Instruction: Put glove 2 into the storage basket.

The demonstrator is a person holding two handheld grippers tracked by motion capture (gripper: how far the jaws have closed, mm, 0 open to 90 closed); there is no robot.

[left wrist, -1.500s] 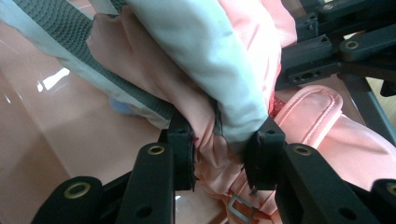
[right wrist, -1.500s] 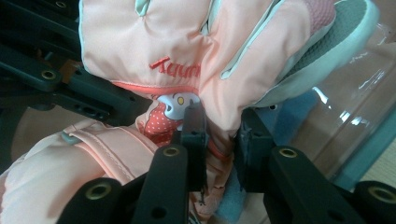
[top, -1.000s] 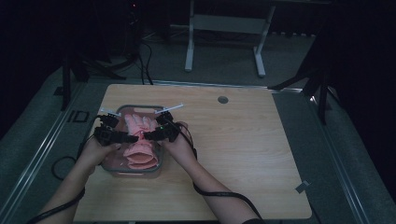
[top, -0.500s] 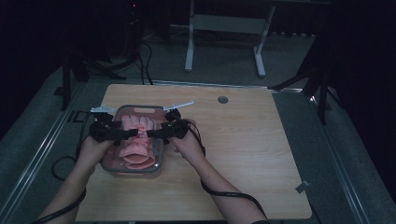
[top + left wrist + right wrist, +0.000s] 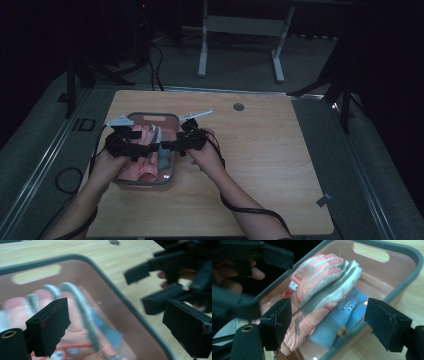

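Note:
A grey-rimmed pink tray [image 5: 150, 115] sits at the table's left. It holds stacked pink-and-grey gloves [image 5: 317, 282] and a blue glove [image 5: 342, 317] with a small face. Over the tray my left gripper [image 5: 150, 148] and my right gripper [image 5: 169, 146] point at each other, tips close together. The left gripper [image 5: 117, 322] is open above the blurred gloves [image 5: 75, 315], with the right gripper [image 5: 147, 287] facing it. My right gripper [image 5: 332, 320] is open, with the gloves beyond it and untouched. Both pairs of jaws have just been opening, with nothing pressed between them.
The tray's rim [image 5: 409, 255] has a handle slot at its far end. The wooden table [image 5: 260, 160] stretches to the right, with a round hole [image 5: 238, 106] near its back edge. A black cable [image 5: 250, 210] trails off the front edge.
Both grippers' jaws have opened, and both hands have lifted a little above the tray. The right gripper has shifted slightly rightward. The gloves lie in the tray.

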